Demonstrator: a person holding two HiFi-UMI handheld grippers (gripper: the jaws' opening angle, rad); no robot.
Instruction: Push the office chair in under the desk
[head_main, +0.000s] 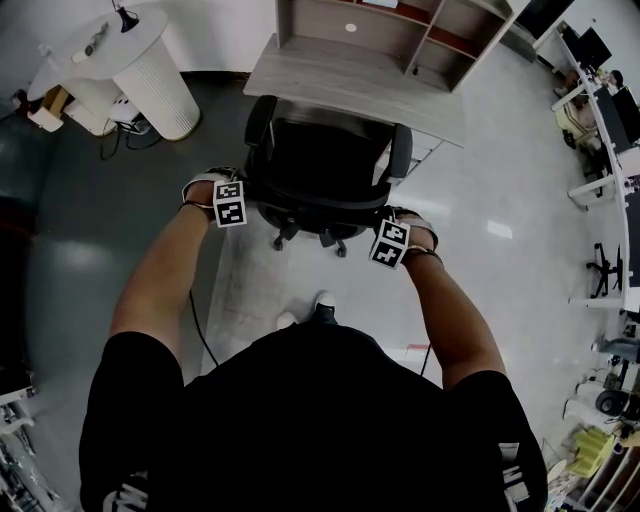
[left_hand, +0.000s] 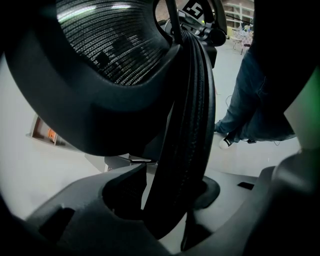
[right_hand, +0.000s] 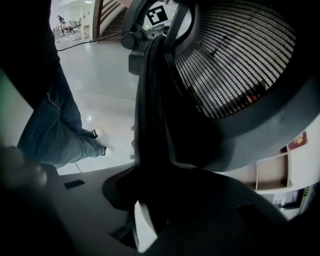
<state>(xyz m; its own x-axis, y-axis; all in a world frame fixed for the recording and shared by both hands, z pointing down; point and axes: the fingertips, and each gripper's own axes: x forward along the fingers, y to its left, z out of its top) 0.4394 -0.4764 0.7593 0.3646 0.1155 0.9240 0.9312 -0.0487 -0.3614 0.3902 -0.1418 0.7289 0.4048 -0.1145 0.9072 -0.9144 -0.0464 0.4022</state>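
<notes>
A black mesh office chair (head_main: 320, 165) stands on the floor in front of a wooden desk (head_main: 330, 80), its seat facing the desk. My left gripper (head_main: 228, 200) is at the left edge of the backrest and my right gripper (head_main: 393, 240) at the right edge. In the left gripper view the backrest's black rim (left_hand: 187, 125) runs down between the jaws of the left gripper (left_hand: 170, 210), which close on it. In the right gripper view the rim (right_hand: 152, 110) likewise sits clamped in the right gripper (right_hand: 150, 200).
A shelf unit (head_main: 400, 30) stands on the desk. A white ribbed round table (head_main: 150, 70) is at the back left. A cable (head_main: 200, 330) lies on the floor by my left side. More desks and chairs (head_main: 605, 120) line the right edge.
</notes>
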